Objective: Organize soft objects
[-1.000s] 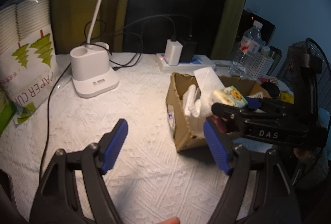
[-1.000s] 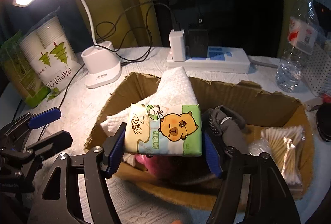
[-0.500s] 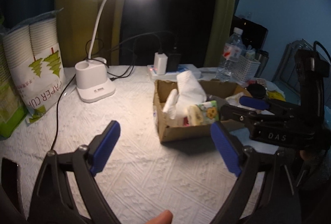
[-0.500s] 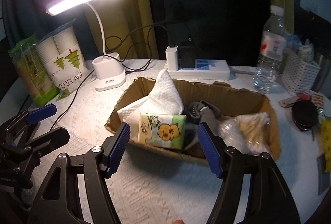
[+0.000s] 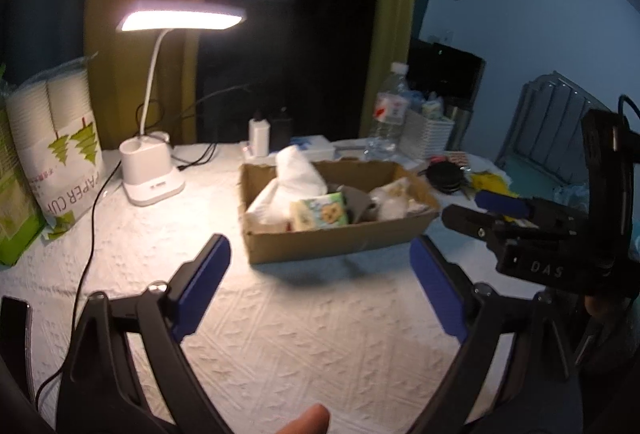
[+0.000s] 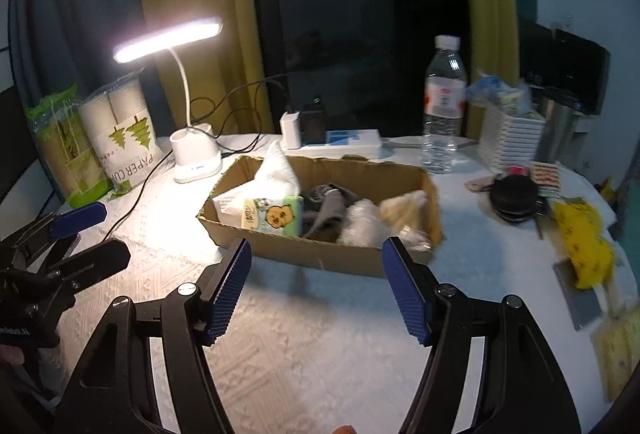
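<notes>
A cardboard box point(image 5: 340, 240) point(image 6: 320, 258) stands on the white tablecloth. In it are a white towel point(image 5: 296, 177) point(image 6: 276, 173), a green tissue pack with a cartoon bear point(image 5: 320, 211) point(image 6: 274, 215), a grey cloth point(image 6: 328, 205) and clear plastic bags point(image 6: 396, 211). My left gripper point(image 5: 320, 286) is open and empty, in front of the box. My right gripper point(image 6: 318, 286) is open and empty, also in front of the box; it shows at the right of the left wrist view point(image 5: 500, 211).
A lit desk lamp point(image 5: 152, 177) point(image 6: 196, 153), a paper cup bag point(image 5: 52, 145) point(image 6: 124, 137), a power strip point(image 6: 340, 141), a water bottle point(image 6: 444, 101), a white basket point(image 6: 512, 141), a black round case point(image 6: 514, 195) and a yellow pack point(image 6: 584, 242) surround the box.
My right gripper let go of the tissue pack into the box and opened. Both grippers have pulled back from the box.
</notes>
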Tool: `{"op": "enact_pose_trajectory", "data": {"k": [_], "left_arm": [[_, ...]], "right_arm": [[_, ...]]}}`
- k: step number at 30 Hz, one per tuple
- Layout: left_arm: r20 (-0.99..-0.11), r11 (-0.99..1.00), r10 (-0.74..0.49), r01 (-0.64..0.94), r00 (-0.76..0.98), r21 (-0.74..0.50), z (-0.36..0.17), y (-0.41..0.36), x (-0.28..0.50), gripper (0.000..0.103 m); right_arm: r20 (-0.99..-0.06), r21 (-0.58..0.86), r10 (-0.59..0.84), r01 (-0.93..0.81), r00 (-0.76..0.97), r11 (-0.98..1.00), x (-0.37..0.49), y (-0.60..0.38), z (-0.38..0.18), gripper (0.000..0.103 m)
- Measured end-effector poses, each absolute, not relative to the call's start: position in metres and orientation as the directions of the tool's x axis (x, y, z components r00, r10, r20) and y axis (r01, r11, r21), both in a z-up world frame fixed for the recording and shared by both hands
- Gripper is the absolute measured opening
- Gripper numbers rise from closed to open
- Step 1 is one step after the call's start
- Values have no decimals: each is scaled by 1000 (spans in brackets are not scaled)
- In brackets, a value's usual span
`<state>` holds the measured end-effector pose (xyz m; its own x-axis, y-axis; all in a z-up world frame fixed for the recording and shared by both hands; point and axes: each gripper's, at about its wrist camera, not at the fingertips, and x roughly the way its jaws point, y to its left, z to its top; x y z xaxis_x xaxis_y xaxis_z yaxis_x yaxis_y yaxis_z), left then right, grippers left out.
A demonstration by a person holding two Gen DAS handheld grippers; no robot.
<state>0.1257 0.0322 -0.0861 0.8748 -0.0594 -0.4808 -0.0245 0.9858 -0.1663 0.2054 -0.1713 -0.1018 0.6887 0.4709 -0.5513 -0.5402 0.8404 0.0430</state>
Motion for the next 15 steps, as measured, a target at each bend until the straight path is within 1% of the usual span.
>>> {"op": "enact_pose_trajectory", "data": {"k": [3, 8, 12, 15], "left_arm": [[-457, 986, -70, -8, 887, -166, -76, 23, 118, 93], [-416, 990, -74, 15, 907, -144, -56, 7, 101, 93], [-409, 983, -89, 13, 908, -186, -38, 5, 90, 93], [-367, 990, -34, -18, 930, -136, -22, -1, 74, 93]], "right_arm": [[-529, 34, 460, -524, 713, 851, 192, -186, -93, 71], [-466, 13, 446, -498, 764, 867, 167, -209, -70, 71], [-419, 7, 441, -483, 794, 876, 149, -223, -54, 71], [-382, 8, 438, -471, 814, 882, 132, -233, -42, 71]]}}
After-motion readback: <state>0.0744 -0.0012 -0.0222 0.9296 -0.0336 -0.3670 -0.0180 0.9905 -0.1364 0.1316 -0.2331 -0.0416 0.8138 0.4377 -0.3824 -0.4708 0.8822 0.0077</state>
